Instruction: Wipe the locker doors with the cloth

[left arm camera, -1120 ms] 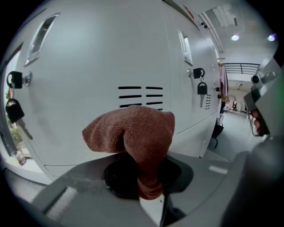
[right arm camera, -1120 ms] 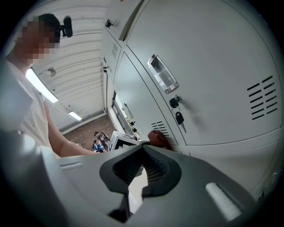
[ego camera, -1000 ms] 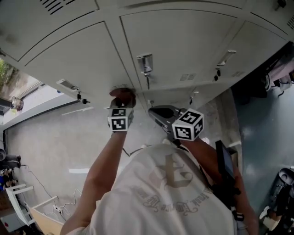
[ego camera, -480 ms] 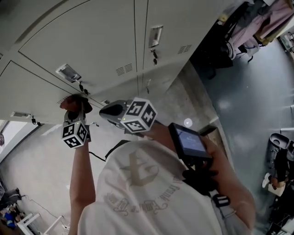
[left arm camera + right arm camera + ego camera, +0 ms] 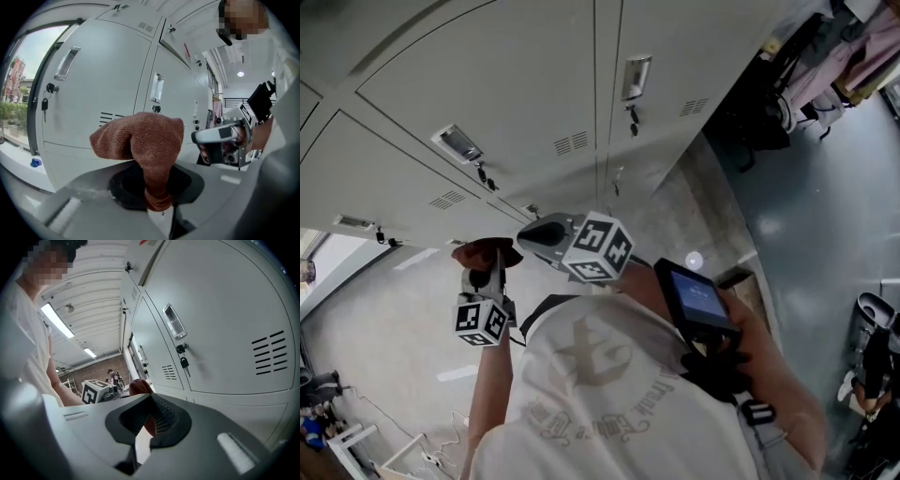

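A rust-brown cloth [image 5: 140, 138] bunches out of my left gripper [image 5: 157, 190], which is shut on it. In the head view the cloth [image 5: 486, 251] hangs just below the bottom row of grey locker doors [image 5: 506, 84], a little off their surface. In the left gripper view the locker doors [image 5: 93, 93] stand just behind the cloth. My right gripper [image 5: 534, 232] sits beside the left one, pointing at the lockers, jaws together and holding nothing. The right gripper view looks along a vented locker door [image 5: 220, 324] with a key [image 5: 184, 363] in its lock, and the cloth [image 5: 139, 386] shows past the jaws.
Each door has a recessed handle [image 5: 636, 77], vent slots [image 5: 572, 143] and a hanging key [image 5: 631, 117]. Pale concrete floor [image 5: 394, 309] lies below the lockers. Clothes and bags [image 5: 825, 66] pile at the right end. A phone [image 5: 694, 302] is strapped to the person's right forearm.
The left gripper has drawn the cloth down and right, off the lower locker door. The right gripper has stayed beside it. The head view has shifted slightly.
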